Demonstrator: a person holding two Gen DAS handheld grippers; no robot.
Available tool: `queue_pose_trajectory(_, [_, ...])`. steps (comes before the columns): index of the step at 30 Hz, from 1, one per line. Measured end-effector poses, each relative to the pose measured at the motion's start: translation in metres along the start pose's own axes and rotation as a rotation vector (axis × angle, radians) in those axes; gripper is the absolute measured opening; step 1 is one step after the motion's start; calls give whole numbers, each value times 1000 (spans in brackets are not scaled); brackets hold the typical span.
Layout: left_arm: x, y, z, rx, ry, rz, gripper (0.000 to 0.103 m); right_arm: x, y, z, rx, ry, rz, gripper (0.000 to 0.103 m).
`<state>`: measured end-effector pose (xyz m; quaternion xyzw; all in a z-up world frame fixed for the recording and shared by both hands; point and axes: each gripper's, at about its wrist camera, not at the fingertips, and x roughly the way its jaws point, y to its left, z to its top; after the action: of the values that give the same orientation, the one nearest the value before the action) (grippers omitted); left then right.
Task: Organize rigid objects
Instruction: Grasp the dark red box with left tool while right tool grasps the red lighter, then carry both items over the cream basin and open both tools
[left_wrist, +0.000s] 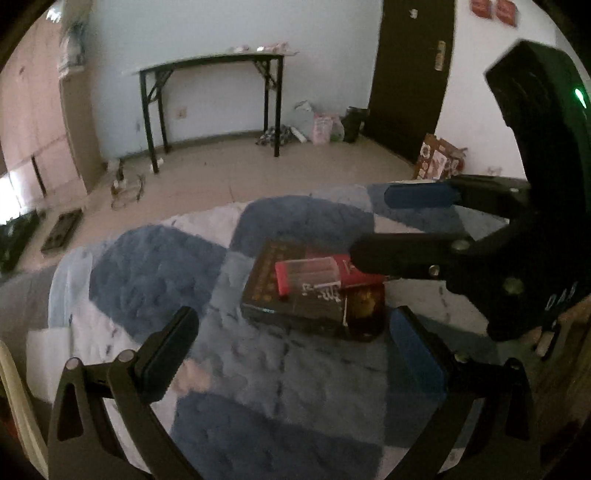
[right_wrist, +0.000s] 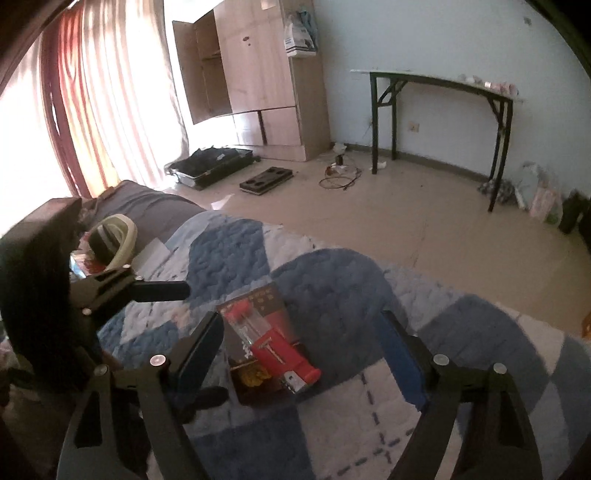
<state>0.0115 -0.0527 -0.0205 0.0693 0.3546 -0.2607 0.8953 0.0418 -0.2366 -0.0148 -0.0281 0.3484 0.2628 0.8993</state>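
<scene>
1. Dark flat rectangular box with gold print (left_wrist: 295, 295) lying on a blue-and-white patchwork quilt (left_wrist: 155, 273) spread over a bed, about the centre of the left wrist view.
2. Red-and-clear plastic package with white lettering (left_wrist: 314, 277) resting on top of the dark box, touching it, long side running from 9 to 3 o'clock in the left wrist view.
3. Same pair in the right wrist view: dark box (right_wrist: 258, 384) under red package (right_wrist: 273, 343), package slanting from 11 to 5 o'clock.
4. Left gripper (left_wrist: 295, 354) hovering above the quilt, jaws spread wide, nothing between the pads, box stack just past the fingertips toward 12 o'clock.
5. Right gripper (right_wrist: 303, 354) straddling the box stack, jaws wide apart, one finger at 9 o'clock of the stack, the other at 3 o'clock; pads not pressing on box or package, nothing gripped.
6. Right gripper also entering the left wrist view from 3 o'clock (left_wrist: 373, 221), its lower finger overlapping the red package's right end; contact impossible to tell there.
7. Left gripper visible in the right wrist view at 9 o'clock (right_wrist: 184, 290), only one finger clearly seen.
8. Black-legged folding bench (left_wrist: 210, 62) against the far pale wall at 12 o'clock, small blurred items on its top.
9. Light wooden wardrobe (right_wrist: 258, 74) with an open door at 11 o'clock in the right wrist view.
</scene>
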Motion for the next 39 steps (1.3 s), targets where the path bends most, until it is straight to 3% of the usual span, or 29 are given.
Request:
queue_pose_trajectory(3, [5,1,-1,5,-36,-5,103,-6,-7,-2,7,11,3,83])
queue_pose_trajectory(6, [9,4,-2,1,-66,-81,103,-8,-4,-2,-6,15,6,77])
queue_pose_trajectory(12, [20,-5,0,61,-7,-173,103,6,8,0,-48,47,-6,70])
queue_pose_trajectory(17, [42,-11,1,91,78,-130,103,20,14,1,-63,91,-25,49])
queue_pose_trajectory(19, [39,-9,2,78,65,-138,103,20,14,4,-54,77,-17,32])
queue_pose_trajectory(22, [34,0,0,33,47,-154,101,21,13,3,-45,80,-18,27])
queue_pose_trajectory(24, [32,2,-2,19,35,-158,91,20,11,3,-35,78,-13,22])
queue_pose_trajectory(25, [31,2,-3,19,31,-160,91,20,8,3,-18,76,-11,22])
queue_pose_trajectory(31, [26,-1,-4,30,27,-131,91,12,-14,2,71,52,-37,22])
queue_pose_trajectory(35, [-1,15,-1,4,-18,-56,91,4,-25,1,119,25,-38,22])
queue_pose_trajectory(39, [-57,51,5,-47,-63,148,91,0,-16,4,121,-1,9,22])
